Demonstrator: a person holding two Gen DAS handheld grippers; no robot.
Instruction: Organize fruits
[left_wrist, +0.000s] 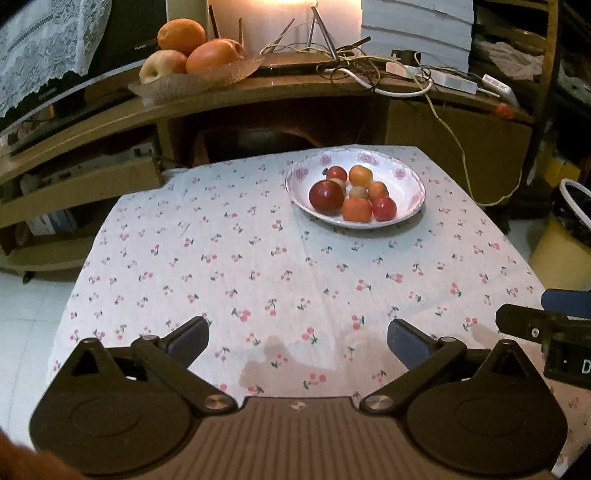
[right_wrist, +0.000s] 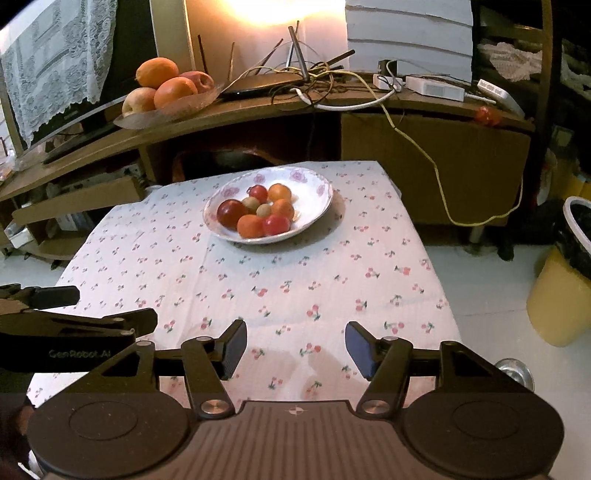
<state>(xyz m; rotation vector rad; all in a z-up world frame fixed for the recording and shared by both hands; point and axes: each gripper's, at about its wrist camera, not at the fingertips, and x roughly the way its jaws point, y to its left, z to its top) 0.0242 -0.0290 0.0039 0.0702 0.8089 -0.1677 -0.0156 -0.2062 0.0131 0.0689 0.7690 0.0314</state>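
A white floral bowl (left_wrist: 406, 184) (right_wrist: 314, 199) sits at the far side of the table and holds several small red, orange and tan fruits, with a dark red one (left_wrist: 326, 196) (right_wrist: 231, 213) the biggest. My left gripper (left_wrist: 297, 338) is open and empty over the near table edge. My right gripper (right_wrist: 295, 347) is open and empty, also near the front edge, to the right of the left one. The right gripper's side shows in the left wrist view (left_wrist: 546, 328); the left gripper's side shows in the right wrist view (right_wrist: 74, 325).
The table carries a cherry-print cloth (left_wrist: 258, 258) (right_wrist: 295, 277). Behind it a wooden shelf holds a glass dish of oranges and apples (left_wrist: 192, 62) (right_wrist: 166, 92), cables and a router (right_wrist: 266, 83). A yellow bin (right_wrist: 561, 291) stands on the floor at right.
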